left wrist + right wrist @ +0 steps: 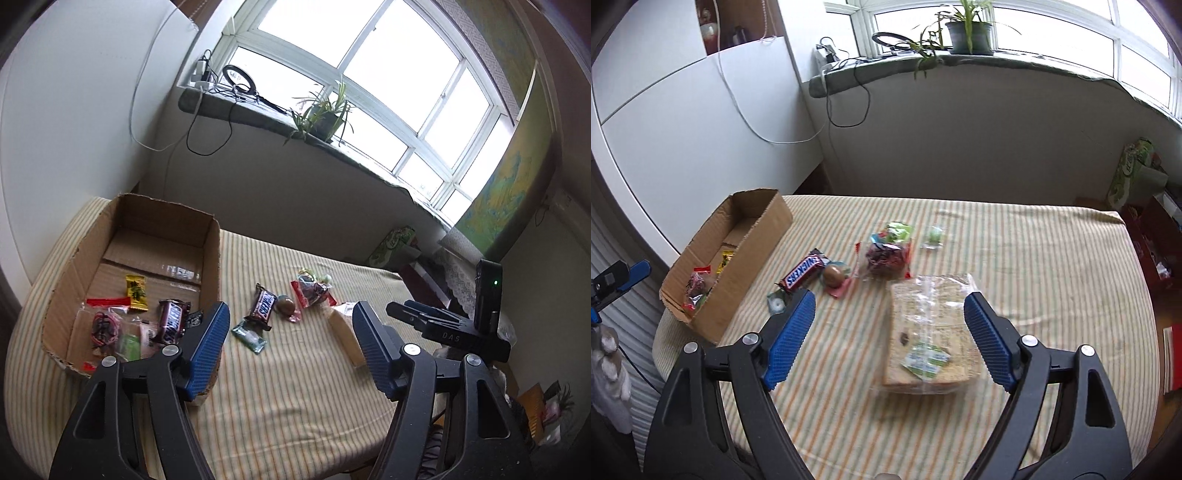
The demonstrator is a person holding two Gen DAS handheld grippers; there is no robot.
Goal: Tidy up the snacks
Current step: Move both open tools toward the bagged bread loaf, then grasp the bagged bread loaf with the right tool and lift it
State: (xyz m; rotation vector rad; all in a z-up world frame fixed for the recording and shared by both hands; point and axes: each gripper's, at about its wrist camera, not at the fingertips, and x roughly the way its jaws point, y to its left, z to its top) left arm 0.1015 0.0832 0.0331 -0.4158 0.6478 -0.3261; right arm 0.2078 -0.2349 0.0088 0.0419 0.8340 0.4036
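Observation:
An open cardboard box (pixel 212 258) (pixel 746 258) sits at the left of a striped table and holds a Snickers bar (pixel 170 320), a yellow packet (pixel 136 291) and other small snacks. On the cloth lie a second Snickers bar (pixel 263 306) (pixel 802 274), a brown egg-shaped sweet (pixel 286 306) (pixel 833 275), a teal wrapper (pixel 249 335) (pixel 776 302), a clear bag of red sweets (pixel 312 291) (pixel 886 256) and a wrapped bread pack (pixel 931 332) (pixel 345 334). My left gripper (pixel 291 354) is open beside the box. My right gripper (pixel 890 339) is open, with the bread pack between its fingers.
The striped tablecloth (pixel 1034 266) covers the table, whose right edge drops toward red boxes (pixel 1156 240) on the floor. A small green sweet (pixel 932 236) lies further back. A windowsill with a potted plant (pixel 967 33) and cables runs behind. A white cabinet (pixel 683 129) stands at left.

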